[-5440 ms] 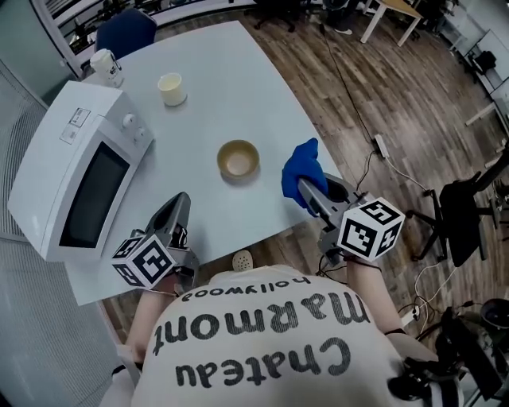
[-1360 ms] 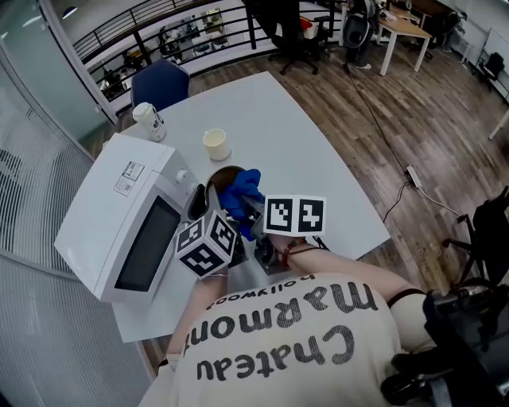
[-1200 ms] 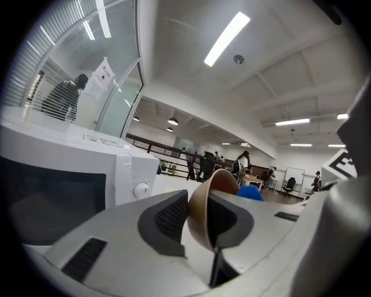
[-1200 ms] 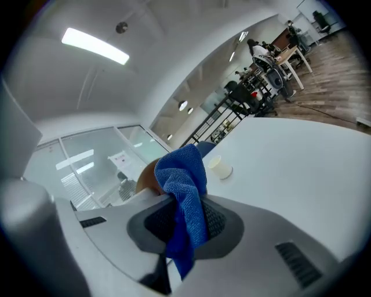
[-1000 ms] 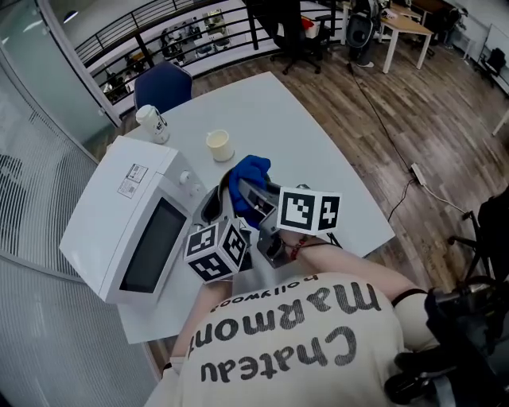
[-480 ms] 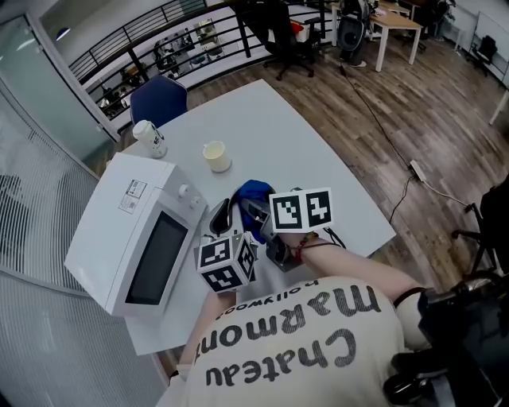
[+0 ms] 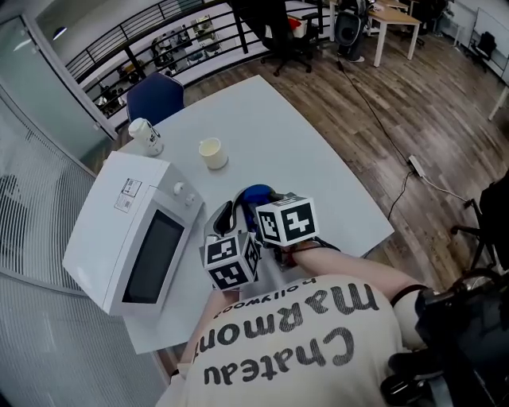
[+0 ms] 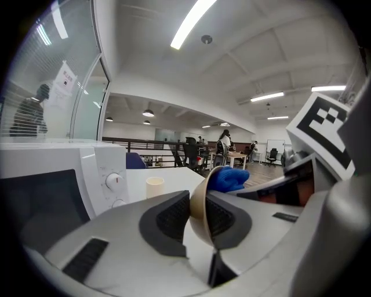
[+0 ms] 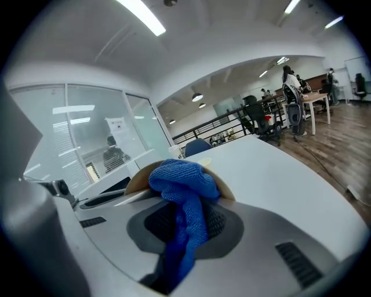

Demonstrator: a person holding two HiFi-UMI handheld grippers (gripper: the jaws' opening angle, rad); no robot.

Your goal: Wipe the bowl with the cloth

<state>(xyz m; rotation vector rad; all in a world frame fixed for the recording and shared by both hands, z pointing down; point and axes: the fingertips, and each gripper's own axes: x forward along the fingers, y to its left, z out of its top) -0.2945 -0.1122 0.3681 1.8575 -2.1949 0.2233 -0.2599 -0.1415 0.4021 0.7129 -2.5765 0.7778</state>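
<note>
Bowl point(image 8: 199, 213), now lifted, touches cloth point(image 9: 182, 180); shirt point(image 7: 278, 342) reads "Chateau Marmont".

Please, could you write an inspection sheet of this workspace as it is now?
Surface: white table, no spill seen.
Job's things: bowl tilted on edge; cloth pressed inside it.
Clutter: microwave, cup, bottle.
Grippers: left gripper on the bowl's rim, jaws opening; right gripper shut on the cloth.
Cables: cable and power strip on the floor.
Surroundings: chair, railing, desks.
</note>
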